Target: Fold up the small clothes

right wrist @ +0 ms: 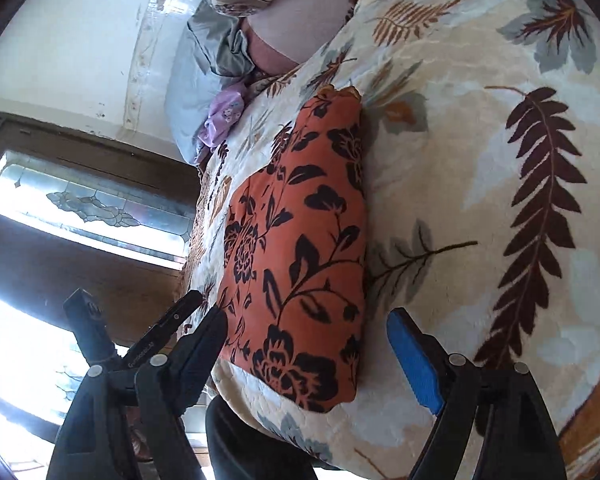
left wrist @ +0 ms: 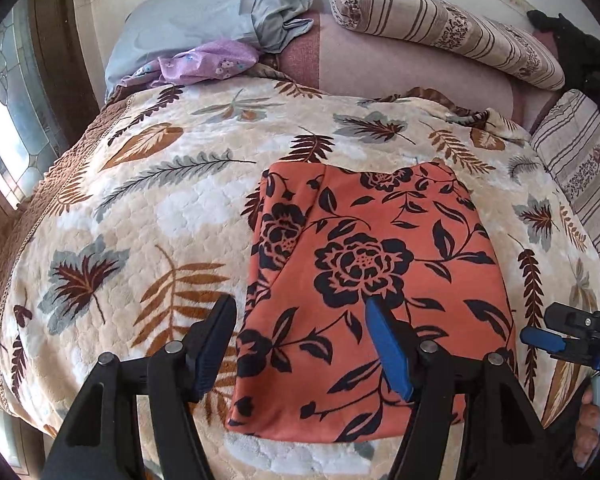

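Observation:
A folded orange garment with a black flower print lies flat on the leaf-patterned blanket. My left gripper hangs open over the garment's near left part. Its blue pad is over the cloth and its black finger is over the blanket, neither gripping anything. At the right edge of the left wrist view, my right gripper shows, with a hand on its handle. In the rolled right wrist view the garment lies ahead of my right gripper, which stands open and holds nothing.
A grey pillow and a crumpled purple cloth lie at the head of the bed. Striped bolsters line the back right. A window and the bed's edge are to the left. A black bar-shaped part sits beside my right gripper's black finger.

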The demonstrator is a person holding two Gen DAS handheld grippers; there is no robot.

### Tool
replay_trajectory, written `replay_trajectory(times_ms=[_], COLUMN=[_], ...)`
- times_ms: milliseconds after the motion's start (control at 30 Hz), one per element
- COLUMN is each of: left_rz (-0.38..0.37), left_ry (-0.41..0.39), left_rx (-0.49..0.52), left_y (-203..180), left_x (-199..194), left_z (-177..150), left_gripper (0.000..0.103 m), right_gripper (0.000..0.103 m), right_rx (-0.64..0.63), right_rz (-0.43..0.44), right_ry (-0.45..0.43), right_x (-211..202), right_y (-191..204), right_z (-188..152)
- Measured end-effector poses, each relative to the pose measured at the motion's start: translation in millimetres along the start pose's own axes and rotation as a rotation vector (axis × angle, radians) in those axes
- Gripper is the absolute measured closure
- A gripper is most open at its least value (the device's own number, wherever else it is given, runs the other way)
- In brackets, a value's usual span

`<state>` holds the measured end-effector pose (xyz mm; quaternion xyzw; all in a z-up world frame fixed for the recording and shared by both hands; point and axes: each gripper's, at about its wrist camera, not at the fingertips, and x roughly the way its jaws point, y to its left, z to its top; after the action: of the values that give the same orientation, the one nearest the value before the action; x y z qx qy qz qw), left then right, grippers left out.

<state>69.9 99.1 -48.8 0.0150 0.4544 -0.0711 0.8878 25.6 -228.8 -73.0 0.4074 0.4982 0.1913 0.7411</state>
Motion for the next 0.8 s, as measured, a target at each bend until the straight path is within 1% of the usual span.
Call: replay_trajectory(times_ms=[67,133,167,233,267,300,333,367,400,433,467,500,533,567,600,633,667,700,733,767,800], left_rz=[0.019,0.038,0.029,0.015,0.001,-0.015,-0.031,-0.04,-0.036,-0.036,-0.052,-0.07,-0.073,-0.061,-0.036,-0.001,0.011,0.003,-0.003,-0.009,-0.013], left_ry=[0.028,0.1,0.126,0.095,0.094,0.098,0.111,0.128,0.131,0.1,0.049,0.002,-0.018,-0.01,0.031,0.103,0.117,0.073,0.072,0.079,0.084], left_rx=[0.005,0.001,-0.002,-0.031,-0.052,-0.073,-0.09,-0.1,-0.108,-0.108,-0.097,-0.071,-0.035,0.002,0.026,0.039,0.04,0.027,0.018,0.008,0.002], left_y=[-1,1,2,7,11,15,18,20,20,18,16,10,5,-1,-5,-6,-6,-3,-1,1,2], left_x=[19,44,55,58,59,60,61,59,53,41,29,18,14,16,28,45,54,51,49,48,48], left_z=[0,-6,-11,-18,-20,-20,-20,-19,-16,-12,-8,-6,-4,-5,-10,-18,-25,-29,-30,-29,-28], left_gripper=[0.035,0.035,0.035,0.027,0.026,0.024,0.024,0.024,0.026,0.028,0.028,0.027,0.026,0.026,0.026,0.026,0.024,0.023,0.023,0.023,0.022], right_gripper=[0.018,0.018,0.018,0.019,0.022,0.03,0.05,0.053,0.055,0.056,0.056,0.056,0.054,0.046,0.043,0.041,0.035,0.029,0.021,0.021,0.021], right_rx=[0.021,0.034,0.036,0.04,0.021,-0.026,-0.068,-0.088,-0.105,-0.128,-0.15,-0.161,-0.15,-0.116,-0.079,-0.048,-0.024,0.0,0.031,0.058,0.087], right_rz=[0.007,0.028,0.04,0.045,0.001,-0.061,-0.118,-0.138,-0.151,-0.17,-0.188,-0.188,-0.164,-0.138,-0.111,-0.075,-0.043,-0.025,-0.029,-0.032,-0.014], right_ry=[0.024,0.041,0.052,0.091,0.108,0.13,0.134,0.127,0.121,0.113,0.108,0.103,0.104,0.108,0.091,0.055,0.012,-0.022,-0.04,-0.024,0.015], right_x=[15,28,36,53,60,68,72,72,71,68,67,65,64,61,55,47,39,34,34,41,54], right_y=[-4,-3,-2,0,2,6,9,10,13,17,20,22,20,16,12,9,7,4,1,-3,-9], right_z=[9,17,20,24,24,23,21,20,19,17,15,14,14,16,22,29,37,45,56,68,79])
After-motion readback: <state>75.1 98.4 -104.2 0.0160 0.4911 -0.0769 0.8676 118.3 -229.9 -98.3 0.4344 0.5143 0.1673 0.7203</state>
